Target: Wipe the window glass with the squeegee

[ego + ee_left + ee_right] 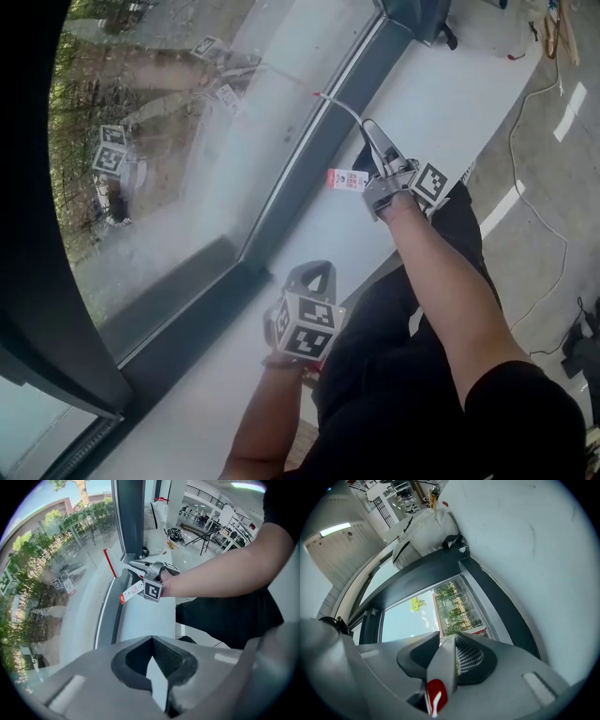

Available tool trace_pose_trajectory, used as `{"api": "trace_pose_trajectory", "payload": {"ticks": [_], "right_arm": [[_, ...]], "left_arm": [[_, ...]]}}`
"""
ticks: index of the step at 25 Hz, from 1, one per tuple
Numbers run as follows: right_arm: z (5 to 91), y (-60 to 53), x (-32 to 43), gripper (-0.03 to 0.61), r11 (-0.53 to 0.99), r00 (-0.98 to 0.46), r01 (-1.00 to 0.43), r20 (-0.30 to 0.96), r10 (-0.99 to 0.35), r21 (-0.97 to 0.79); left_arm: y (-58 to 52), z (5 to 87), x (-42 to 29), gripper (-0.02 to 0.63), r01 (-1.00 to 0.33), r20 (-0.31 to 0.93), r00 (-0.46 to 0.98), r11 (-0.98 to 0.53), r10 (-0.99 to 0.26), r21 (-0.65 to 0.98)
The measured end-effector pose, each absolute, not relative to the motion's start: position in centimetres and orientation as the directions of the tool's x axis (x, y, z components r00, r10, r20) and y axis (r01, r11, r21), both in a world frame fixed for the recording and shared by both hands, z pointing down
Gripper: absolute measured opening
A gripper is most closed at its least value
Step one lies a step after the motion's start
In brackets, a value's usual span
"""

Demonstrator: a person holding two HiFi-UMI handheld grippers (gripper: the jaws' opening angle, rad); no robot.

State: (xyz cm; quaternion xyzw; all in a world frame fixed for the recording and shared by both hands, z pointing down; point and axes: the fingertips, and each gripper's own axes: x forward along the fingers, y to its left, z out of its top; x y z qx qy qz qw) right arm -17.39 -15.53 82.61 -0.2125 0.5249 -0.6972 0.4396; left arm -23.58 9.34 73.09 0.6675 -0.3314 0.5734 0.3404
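**Squeegee in the right gripper, blade up at the glass**

We see the squeegee clamped in the right gripper. In the right gripper view its grey handle, with a red end, sits between the two jaws, and they are closed on it. A thin neck runs from the jaws up to a narrow red blade. A red and white tag hangs just below the gripper.

We judge the tool to be light and mostly stiff. The handle looks like hard plastic, so it may turn in the jaws if the blade is pushed unevenly. The blade edge is probably soft rubber and bends a little against the pane. The handle is the right place to hold it, and the grip is already there, quite far from the blade, so the long neck acts as a lever. We think gentle, even pressure is best, because the window glass is fragile.

The blade lies ahead of the right gripper, at the side of the pane close to the dark frame, above the white sill. We cannot tell whether it touches the glass.

The left gripper hangs lower over the sill, well apart from the squeegee. Its jaws are together and hold nothing.
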Motion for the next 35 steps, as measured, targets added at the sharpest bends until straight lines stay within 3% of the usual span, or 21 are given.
{"api": "trace_pose_trajectory", "payload": {"ticks": [23, 31, 35], "right_arm": [[78.9, -6.4, -27.1, 0.129, -0.149, -0.721, 0.325, -0.143, -0.678, -0.934], [74.6, -6.0, -24.2, 0.129, -0.098, -0.801, 0.189, -0.096, -0.591, -0.977], [70.1, -5.7, -22.2, 0.129, 0.002, -0.880, 0.043, -0.039, -0.473, -0.999]], "left_arm": [[15.0, 68.8, -27.7, 0.000, -0.915, 0.984, 0.094, -0.404, -0.154, 0.024], [15.1, 64.5, -27.4, 0.000, -0.938, 0.968, 0.114, -0.345, -0.225, 0.030], [14.6, 62.1, -26.5, 0.000, -0.949, 0.951, 0.144, -0.310, -0.274, 0.055]]}}
